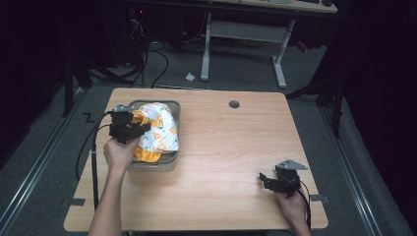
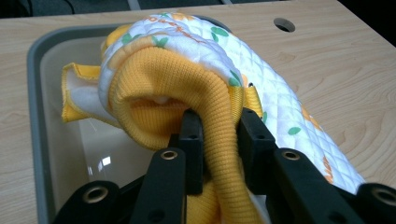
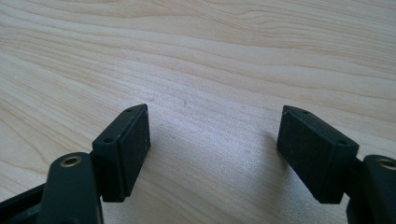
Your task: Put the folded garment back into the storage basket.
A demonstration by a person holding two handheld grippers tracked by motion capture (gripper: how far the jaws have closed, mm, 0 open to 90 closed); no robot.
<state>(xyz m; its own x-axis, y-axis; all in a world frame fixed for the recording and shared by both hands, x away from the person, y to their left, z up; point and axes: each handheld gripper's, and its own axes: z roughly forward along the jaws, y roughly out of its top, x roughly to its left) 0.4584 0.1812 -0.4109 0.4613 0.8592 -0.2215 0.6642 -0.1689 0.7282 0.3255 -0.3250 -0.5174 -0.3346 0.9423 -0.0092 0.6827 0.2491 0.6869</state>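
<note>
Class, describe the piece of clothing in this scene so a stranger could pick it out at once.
On the wooden table, look to its far left for the grey bin. Bundled in it is a garment, its ribbed yellow edge pinched by the left hand-held gripper. Its white quilting with orange-and-green prints is the scene's brightest thing.

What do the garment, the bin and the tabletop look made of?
Garment: soft fabric, yellow ribbed knit edge, white quilted printed body. Bin: probably grey plastic, with a glossy reflection on its floor. Tabletop: pale wood-grain surface, matte; solid wood or laminate, cannot tell.
</note>
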